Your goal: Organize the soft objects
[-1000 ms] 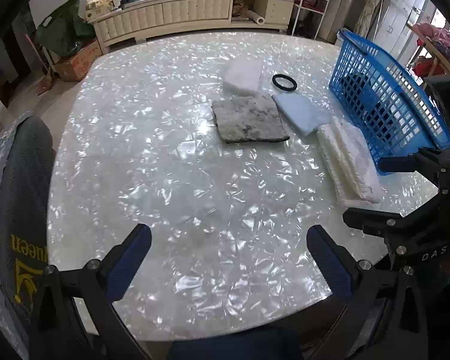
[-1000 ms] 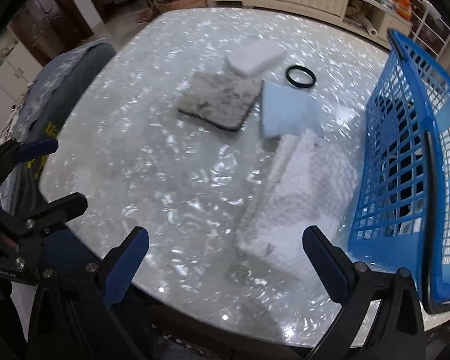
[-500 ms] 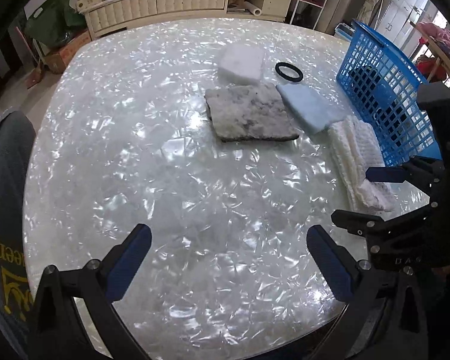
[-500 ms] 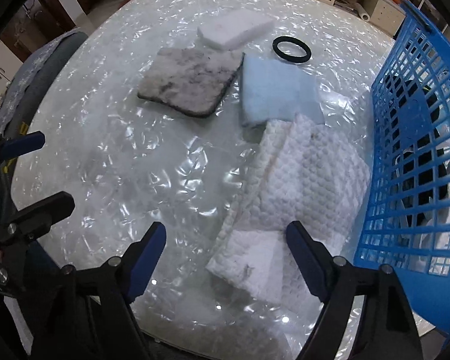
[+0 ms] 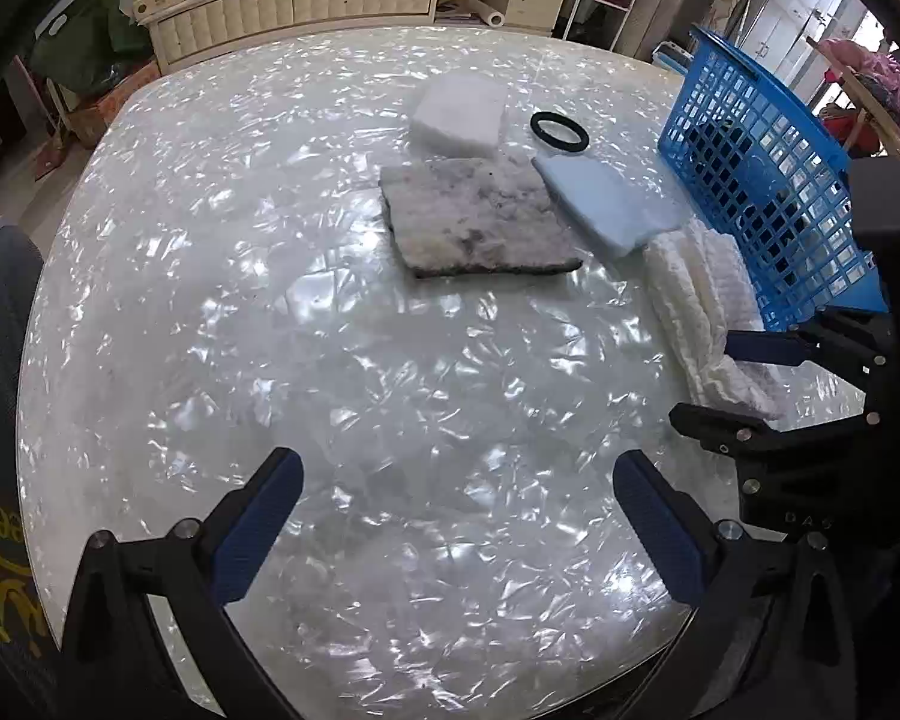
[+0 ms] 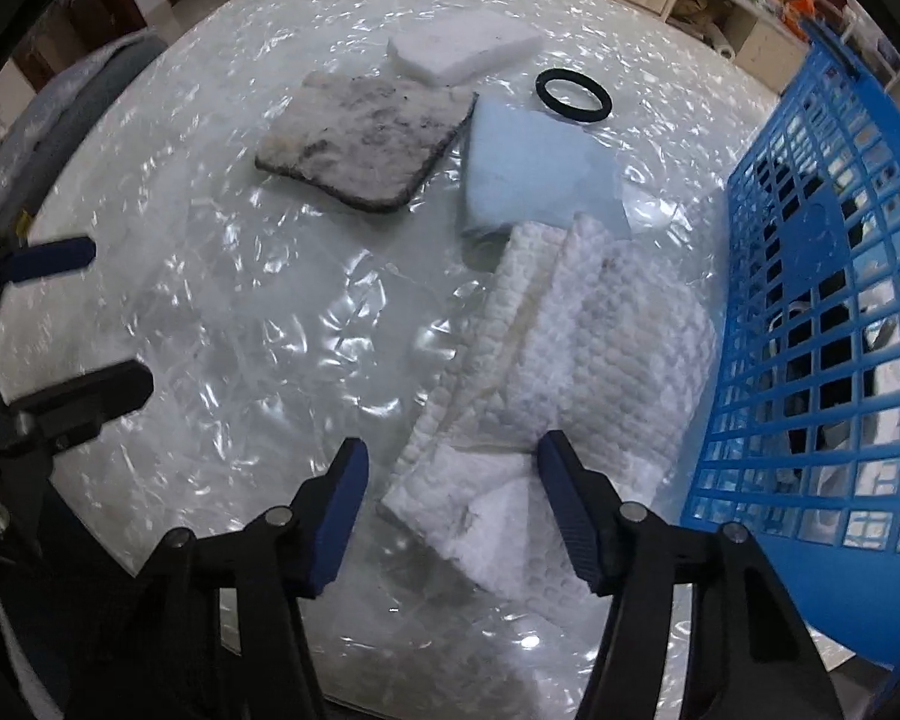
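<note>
Here, folded white quilted cloth (image 6: 576, 360).

The pearly worktop (image 5: 258, 312) spreads ahead of my hand-held grippers. On it, ahead and right of my left one, lie a grey mat (image 5: 477, 222), a white sponge (image 5: 459, 114) beyond it, a black ring (image 5: 558, 131), a pale blue pad (image 5: 609, 204) and a white towel (image 6: 576, 360). A blue basket (image 5: 762, 162) stands at the right edge.

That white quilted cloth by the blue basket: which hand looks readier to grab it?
Right, probably. The right gripper is open astride the white quilted cloth; the left gripper is open over bare table.
</note>
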The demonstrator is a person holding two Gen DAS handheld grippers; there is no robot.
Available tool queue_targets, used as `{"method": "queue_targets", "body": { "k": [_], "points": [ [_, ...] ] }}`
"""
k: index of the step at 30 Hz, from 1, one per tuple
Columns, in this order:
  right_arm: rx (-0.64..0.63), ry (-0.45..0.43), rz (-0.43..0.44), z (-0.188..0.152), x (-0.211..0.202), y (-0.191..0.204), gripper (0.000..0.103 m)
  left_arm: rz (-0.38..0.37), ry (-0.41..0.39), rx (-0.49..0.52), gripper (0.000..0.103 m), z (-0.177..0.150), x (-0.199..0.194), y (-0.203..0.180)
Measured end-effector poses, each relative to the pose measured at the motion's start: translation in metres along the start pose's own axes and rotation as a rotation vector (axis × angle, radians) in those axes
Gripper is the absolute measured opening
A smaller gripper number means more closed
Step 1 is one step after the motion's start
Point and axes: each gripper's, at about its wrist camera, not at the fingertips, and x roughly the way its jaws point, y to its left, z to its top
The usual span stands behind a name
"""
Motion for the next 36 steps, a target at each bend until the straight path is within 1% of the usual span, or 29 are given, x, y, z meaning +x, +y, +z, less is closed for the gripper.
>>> {"method": "queue_targets", "body": {
  "k": [3,4,5,7,9,13,15,16,17,20,22,23,31,34,36],
  "points": [
    [-0.005,0.002,0.001,-0.004,0.0,-0.001,0.056,-0.006,-0.004,0.0,0.103,0.001,-0.001,-0.001],
    [-0.011,0.003,-0.003,-0.005,0.0,0.0,0.053,-0.008,-0.005,-0.001,0.103,0.002,-0.002,-0.001],
    [-0.017,0.0,-0.01,-0.007,0.0,-0.001,0.047,-0.01,-0.007,-0.002,0.103,0.001,-0.003,-0.001],
    [-0.023,0.002,-0.02,-0.005,-0.001,-0.003,0.04,-0.016,-0.011,-0.009,0.103,0.001,-0.004,0.0],
    [-0.049,0.002,-0.035,-0.007,-0.004,-0.001,0.038,-0.018,-0.008,-0.018,0.103,0.002,-0.004,0.0],
    [-0.079,-0.007,-0.061,-0.013,-0.009,0.003,0.028,-0.026,-0.013,-0.017,0.103,-0.001,-0.011,-0.001],
    [-0.081,-0.011,-0.058,-0.015,-0.01,0.003,0.023,-0.031,-0.019,-0.009,0.103,-0.001,-0.017,-0.002],
    [-0.075,-0.013,-0.045,-0.015,-0.012,0.001,0.018,-0.031,-0.022,-0.007,0.103,-0.001,-0.019,-0.003],
    [-0.071,-0.014,-0.036,-0.016,-0.014,0.0,0.016,-0.033,-0.026,-0.005,0.103,-0.001,-0.023,-0.004],
    [-0.058,-0.018,-0.007,-0.015,-0.022,0.001,0.013,-0.033,-0.037,-0.006,0.103,0.0,-0.031,-0.006],
    [-0.029,-0.023,0.045,-0.016,-0.029,-0.003,0.013,-0.026,-0.042,-0.006,0.103,0.001,-0.037,-0.007],
    [-0.027,-0.023,0.057,-0.016,-0.032,-0.003,0.013,-0.023,-0.042,-0.006,0.103,0.001,-0.039,-0.007],
    [-0.002,-0.105,0.127,-0.021,-0.064,-0.008,0.012,-0.004,-0.066,0.003,0.103,0.007,-0.061,-0.017],
    [0.011,-0.133,0.169,-0.017,-0.076,-0.017,0.011,0.006,-0.078,0.002,0.103,0.01,-0.072,-0.02],
    [0.01,-0.17,0.19,-0.017,-0.088,-0.018,0.011,0.008,-0.088,-0.001,0.103,0.012,-0.08,-0.021]
  ]
}}
